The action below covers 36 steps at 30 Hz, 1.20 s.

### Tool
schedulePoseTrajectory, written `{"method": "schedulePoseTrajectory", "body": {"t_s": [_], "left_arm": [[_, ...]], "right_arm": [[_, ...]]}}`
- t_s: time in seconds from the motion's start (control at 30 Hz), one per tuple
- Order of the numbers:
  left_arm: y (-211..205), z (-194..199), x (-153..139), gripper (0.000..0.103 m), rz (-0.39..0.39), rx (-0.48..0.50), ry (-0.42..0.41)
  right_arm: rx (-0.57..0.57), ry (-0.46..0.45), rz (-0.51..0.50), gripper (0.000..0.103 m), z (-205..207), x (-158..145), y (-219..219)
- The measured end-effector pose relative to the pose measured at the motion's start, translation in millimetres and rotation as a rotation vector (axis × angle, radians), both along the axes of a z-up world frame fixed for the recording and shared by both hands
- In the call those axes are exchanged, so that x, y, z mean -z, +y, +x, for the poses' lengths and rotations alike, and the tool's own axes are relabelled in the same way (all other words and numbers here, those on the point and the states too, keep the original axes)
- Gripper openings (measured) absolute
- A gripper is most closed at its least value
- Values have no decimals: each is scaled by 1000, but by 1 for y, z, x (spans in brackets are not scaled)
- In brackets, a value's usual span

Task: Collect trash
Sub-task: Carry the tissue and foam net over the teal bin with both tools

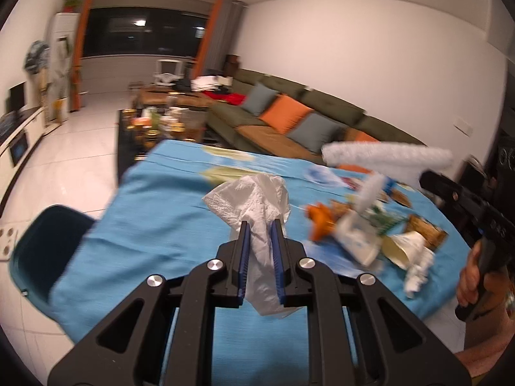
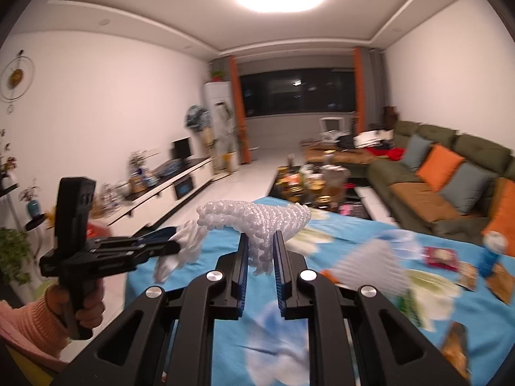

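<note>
My left gripper (image 1: 260, 225) is shut on a crumpled white paper tissue (image 1: 254, 196), held above the table's blue cloth (image 1: 154, 212). My right gripper (image 2: 260, 236) is shut on a white foam net sleeve (image 2: 254, 214), lifted over the same cloth (image 2: 225, 325). In the left wrist view the right gripper's black body (image 1: 463, 199) shows at the right with the foam net sleeve (image 1: 386, 156) in front of it. The right wrist view shows the left gripper (image 2: 175, 247) at the left with the tissue (image 2: 183, 251). More trash lies on the cloth: an orange peel (image 1: 320, 220), a paper cup (image 1: 404, 246), wrappers (image 1: 357, 234).
A dark blue chair (image 1: 45, 251) stands at the table's left edge. Beyond the table are a cluttered dark coffee table (image 1: 154, 125) and a green sofa (image 1: 289, 112) with cushions. Snack packets (image 2: 441, 255) lie on the cloth's right side. A TV cabinet (image 2: 167, 183) lines the left wall.
</note>
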<state>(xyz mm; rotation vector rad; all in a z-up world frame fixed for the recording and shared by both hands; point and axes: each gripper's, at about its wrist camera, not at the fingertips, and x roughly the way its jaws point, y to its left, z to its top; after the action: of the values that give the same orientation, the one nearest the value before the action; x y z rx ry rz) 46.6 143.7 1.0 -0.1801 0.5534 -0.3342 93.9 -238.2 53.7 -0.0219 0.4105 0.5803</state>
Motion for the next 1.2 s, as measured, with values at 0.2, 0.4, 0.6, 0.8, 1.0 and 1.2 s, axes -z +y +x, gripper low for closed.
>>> {"method": "schedulePoseTrajectory", "body": {"t_s": [0.2, 0.4, 0.6, 0.8, 1.0, 1.2], "left_arm": [[75, 15, 2, 14, 10, -173, 19], [150, 24, 4, 14, 25, -327, 40], [216, 24, 15, 14, 22, -434, 80], [255, 28, 37, 14, 4, -492, 144], [268, 40, 62, 14, -6, -531, 198], [271, 52, 85, 15, -16, -553, 245]], "right_arm": [[-145, 66, -6, 14, 41, 12, 61], [-256, 133, 0, 14, 77, 21, 119], [-343, 187, -23, 14, 101, 32, 179], [-399, 250, -45, 14, 116, 49, 224], [-441, 319, -70, 14, 132, 69, 263], [-453, 373, -114, 14, 147, 85, 294]]}}
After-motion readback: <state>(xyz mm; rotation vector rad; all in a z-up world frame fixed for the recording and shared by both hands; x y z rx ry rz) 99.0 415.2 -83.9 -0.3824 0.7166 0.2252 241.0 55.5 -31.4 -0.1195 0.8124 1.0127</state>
